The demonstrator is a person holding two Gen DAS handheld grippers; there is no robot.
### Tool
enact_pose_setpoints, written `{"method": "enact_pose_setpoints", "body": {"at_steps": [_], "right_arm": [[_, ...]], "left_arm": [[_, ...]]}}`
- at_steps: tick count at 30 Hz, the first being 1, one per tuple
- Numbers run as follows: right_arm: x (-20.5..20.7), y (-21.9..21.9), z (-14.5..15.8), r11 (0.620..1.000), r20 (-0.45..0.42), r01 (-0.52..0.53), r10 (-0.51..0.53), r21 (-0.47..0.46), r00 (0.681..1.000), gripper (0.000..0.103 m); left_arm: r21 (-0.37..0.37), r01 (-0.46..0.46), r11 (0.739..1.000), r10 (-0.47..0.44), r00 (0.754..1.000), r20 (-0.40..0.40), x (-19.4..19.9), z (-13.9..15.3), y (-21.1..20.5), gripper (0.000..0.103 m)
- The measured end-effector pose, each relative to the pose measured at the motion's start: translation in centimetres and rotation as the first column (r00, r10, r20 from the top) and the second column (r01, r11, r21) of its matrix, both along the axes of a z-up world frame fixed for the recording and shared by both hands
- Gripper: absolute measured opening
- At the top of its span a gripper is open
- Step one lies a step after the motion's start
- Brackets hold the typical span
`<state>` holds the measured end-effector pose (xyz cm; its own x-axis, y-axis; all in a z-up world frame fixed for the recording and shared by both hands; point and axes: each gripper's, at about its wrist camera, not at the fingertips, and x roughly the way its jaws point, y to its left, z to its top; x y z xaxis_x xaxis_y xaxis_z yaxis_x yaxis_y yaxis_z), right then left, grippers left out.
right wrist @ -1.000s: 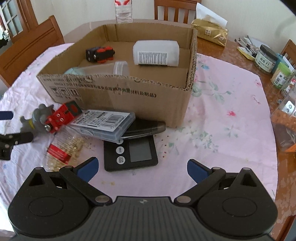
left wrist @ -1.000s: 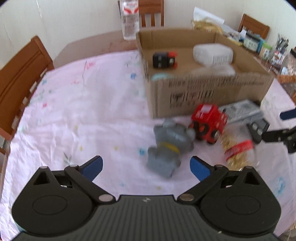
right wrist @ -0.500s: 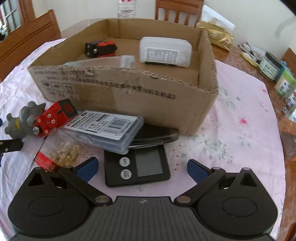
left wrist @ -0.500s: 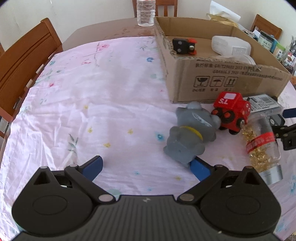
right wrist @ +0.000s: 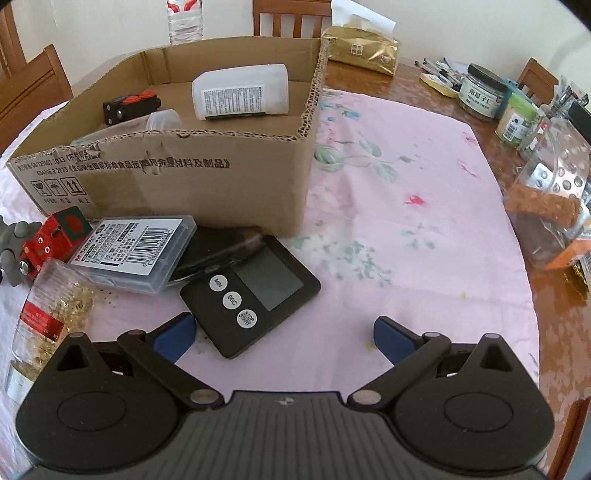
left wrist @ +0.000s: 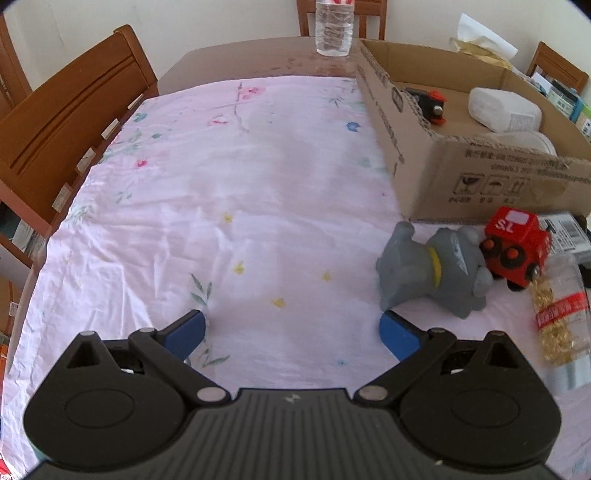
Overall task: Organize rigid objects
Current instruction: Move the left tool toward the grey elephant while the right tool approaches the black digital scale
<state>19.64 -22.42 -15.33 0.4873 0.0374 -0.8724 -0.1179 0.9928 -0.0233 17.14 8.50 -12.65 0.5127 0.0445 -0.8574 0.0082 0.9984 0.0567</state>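
Observation:
An open cardboard box (right wrist: 207, 173) (left wrist: 480, 170) holds a black-and-red toy (right wrist: 131, 107), a white plastic bottle (right wrist: 240, 92) and a clear container (right wrist: 162, 122). In front of it lie a grey toy dog (left wrist: 432, 269), a red toy truck (left wrist: 517, 247) (right wrist: 55, 236), a clear jar of gold pins (left wrist: 561, 317) (right wrist: 48, 314), a clear labelled case (right wrist: 136, 251) and a black digital timer (right wrist: 251, 295). My left gripper (left wrist: 291, 332) is open and empty over the cloth, left of the dog. My right gripper (right wrist: 284, 336) is open and empty just in front of the timer.
A pink floral cloth (left wrist: 221, 206) covers the wooden table. A water bottle (left wrist: 332, 26) stands at the far edge. Jars, pens and packets (right wrist: 517, 110) crowd the right side. A gold tissue pack (right wrist: 362, 51) lies behind the box. Wooden chairs (left wrist: 66, 110) surround the table.
The left gripper has swung left and pulled back, so the dog and truck now sit at its right. The right gripper has moved closer to the timer and the box.

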Motion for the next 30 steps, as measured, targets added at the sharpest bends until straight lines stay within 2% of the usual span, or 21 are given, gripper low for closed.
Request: {"method": "enact_pose_setpoints", "body": {"at_steps": [6,11,23,27,30], "right_arm": [[0.1,-0.3,0.0,0.998,-0.001,-0.068,0.068,0.002,0.998,0.103],[0.1,-0.2,-0.1,0.997,0.008,-0.082,0.082,0.004,0.997,0.103],[-0.6,-0.3,-0.3,0.995,0.061,-0.103,0.102,0.009,0.993,0.103],[0.2,-0.1,-0.3,0.983,0.059,-0.184,0.183,0.012,0.981,0.103],[1.1,0.3,-0.2,0.962,0.050,-0.274,0.273,0.014,0.961,0.103]], "left_arm": [[-0.082,0.100,0.992,-0.102,0.994,-0.023,-1.7,0.0,-2.0,0.101],[-0.060,0.169,0.984,-0.169,0.986,0.002,-1.8,-0.4,-4.3,0.102],[-0.058,0.137,0.989,-0.135,0.990,0.045,0.1,-0.6,-5.9,0.103],[-0.058,0.135,0.989,-0.132,0.990,0.049,0.2,-0.7,-5.9,0.103],[-0.058,0.135,0.989,-0.132,0.990,0.052,0.2,-0.7,-6.0,0.103]]}}
